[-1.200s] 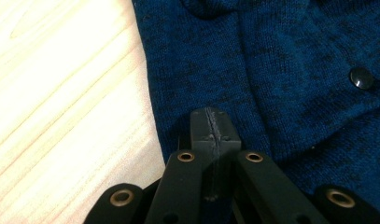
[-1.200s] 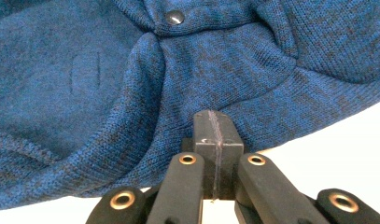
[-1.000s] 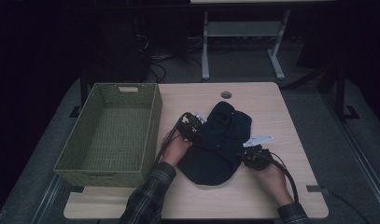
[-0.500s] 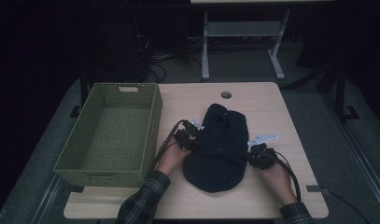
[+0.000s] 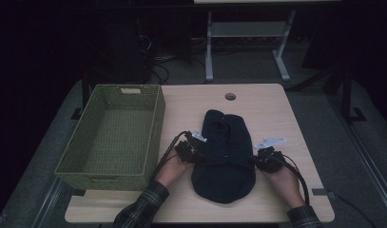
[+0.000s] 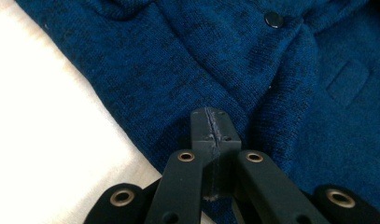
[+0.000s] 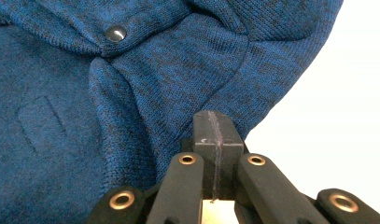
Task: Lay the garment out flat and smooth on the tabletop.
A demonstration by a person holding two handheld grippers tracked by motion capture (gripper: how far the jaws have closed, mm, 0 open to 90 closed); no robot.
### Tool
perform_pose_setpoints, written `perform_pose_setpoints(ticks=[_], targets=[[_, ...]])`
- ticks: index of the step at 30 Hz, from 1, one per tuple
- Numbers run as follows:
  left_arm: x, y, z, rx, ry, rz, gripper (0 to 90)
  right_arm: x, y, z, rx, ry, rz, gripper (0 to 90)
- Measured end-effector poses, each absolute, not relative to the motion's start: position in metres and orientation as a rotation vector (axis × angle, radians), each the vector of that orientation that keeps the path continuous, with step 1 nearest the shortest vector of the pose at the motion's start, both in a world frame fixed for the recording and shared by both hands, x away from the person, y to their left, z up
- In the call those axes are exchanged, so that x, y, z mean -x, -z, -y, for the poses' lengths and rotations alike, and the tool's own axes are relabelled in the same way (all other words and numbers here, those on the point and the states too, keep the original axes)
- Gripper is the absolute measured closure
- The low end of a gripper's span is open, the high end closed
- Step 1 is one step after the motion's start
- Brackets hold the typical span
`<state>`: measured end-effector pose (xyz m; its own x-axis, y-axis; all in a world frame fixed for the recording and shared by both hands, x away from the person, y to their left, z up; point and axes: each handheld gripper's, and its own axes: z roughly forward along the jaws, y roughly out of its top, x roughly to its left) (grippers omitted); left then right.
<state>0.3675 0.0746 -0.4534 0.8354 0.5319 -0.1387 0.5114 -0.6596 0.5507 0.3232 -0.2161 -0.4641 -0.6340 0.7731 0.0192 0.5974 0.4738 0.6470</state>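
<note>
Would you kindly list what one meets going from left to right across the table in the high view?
Basket → left gripper → blue garment → right gripper.

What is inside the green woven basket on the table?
The green basket shows just its bare woven floor in the high view. The floor strip behind its near wall is hidden. The dark blue knitted garment lies beside it on the table.
</note>
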Motion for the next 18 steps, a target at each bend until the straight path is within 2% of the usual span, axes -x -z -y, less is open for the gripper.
perform_pose_setpoints(ticks=[18], targets=[[-0.339, 0.455, -0.079, -2.406, 0.055, -0.725, 90.0, -0.294, 0.464, 0.218, -1.129, -0.913, -2.473, 89.9]])
